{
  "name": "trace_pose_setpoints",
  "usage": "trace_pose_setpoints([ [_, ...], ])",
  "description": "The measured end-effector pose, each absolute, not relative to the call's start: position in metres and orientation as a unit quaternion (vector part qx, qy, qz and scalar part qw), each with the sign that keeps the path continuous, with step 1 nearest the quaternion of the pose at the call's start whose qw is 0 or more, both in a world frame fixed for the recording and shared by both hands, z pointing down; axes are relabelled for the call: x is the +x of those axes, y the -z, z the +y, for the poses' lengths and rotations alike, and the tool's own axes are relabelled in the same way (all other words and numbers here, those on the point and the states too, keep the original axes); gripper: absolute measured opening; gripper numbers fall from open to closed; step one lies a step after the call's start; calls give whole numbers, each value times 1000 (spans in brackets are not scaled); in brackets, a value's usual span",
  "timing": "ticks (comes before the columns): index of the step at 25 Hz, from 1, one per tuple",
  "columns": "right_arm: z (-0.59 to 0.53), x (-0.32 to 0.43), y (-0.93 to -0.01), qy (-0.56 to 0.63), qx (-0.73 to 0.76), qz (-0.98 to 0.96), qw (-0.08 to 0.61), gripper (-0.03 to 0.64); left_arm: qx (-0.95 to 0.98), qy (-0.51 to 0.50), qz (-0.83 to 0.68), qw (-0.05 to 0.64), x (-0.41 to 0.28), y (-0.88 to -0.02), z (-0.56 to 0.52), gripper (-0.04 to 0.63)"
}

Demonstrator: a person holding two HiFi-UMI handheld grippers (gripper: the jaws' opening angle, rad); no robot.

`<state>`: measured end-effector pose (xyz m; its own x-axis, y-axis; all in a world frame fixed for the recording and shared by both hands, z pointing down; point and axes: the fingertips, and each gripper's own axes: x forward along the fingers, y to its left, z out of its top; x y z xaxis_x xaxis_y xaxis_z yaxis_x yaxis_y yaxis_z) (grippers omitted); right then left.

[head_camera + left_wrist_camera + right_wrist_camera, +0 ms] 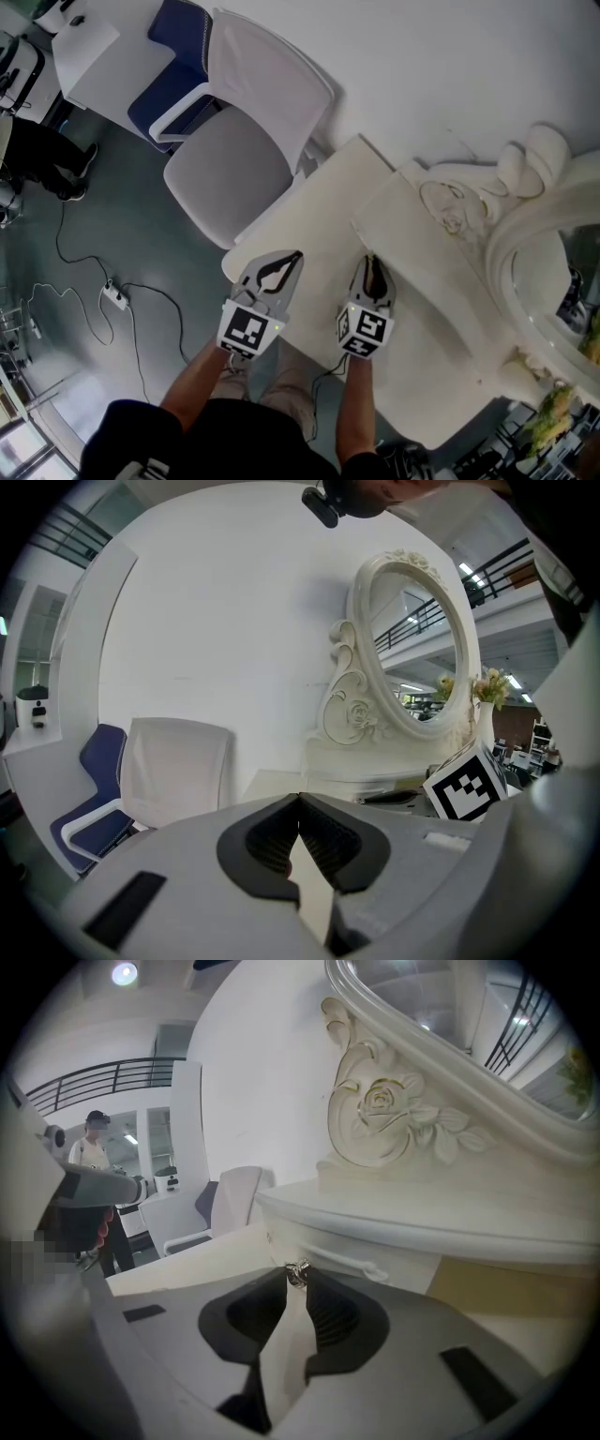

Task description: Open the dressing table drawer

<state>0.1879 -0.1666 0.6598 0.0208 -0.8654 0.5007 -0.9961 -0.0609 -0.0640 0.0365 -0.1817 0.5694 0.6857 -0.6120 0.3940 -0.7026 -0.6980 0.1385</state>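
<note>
The cream dressing table (319, 211) carries a raised drawer box under its oval mirror (548, 281). In the right gripper view the drawer front (394, 1262) sits just ahead, with a small metal knob (298, 1271) on it. My right gripper (298, 1281) is shut on that knob, its tips pinching it; from above the right gripper (372, 265) points at the box's front. My left gripper (294, 257) hovers over the table's near left part, shut with nothing held; its closed tips (299, 802) face the mirror (417, 639).
A grey-white chair (244, 159) stands against the table's left corner, with a blue chair (173, 66) behind it. Cables and a power strip (112, 295) lie on the floor to the left. A vase of flowers (487, 688) stands right of the mirror. A person (94, 1176) stands far off.
</note>
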Motion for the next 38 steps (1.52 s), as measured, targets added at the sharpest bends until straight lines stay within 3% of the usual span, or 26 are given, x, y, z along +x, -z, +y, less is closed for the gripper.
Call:
trace_pose_setpoints([
  [38, -138, 159, -661, -214, 687, -676, 159, 64, 903, -161, -377, 128, 7, -556, -154, 2],
])
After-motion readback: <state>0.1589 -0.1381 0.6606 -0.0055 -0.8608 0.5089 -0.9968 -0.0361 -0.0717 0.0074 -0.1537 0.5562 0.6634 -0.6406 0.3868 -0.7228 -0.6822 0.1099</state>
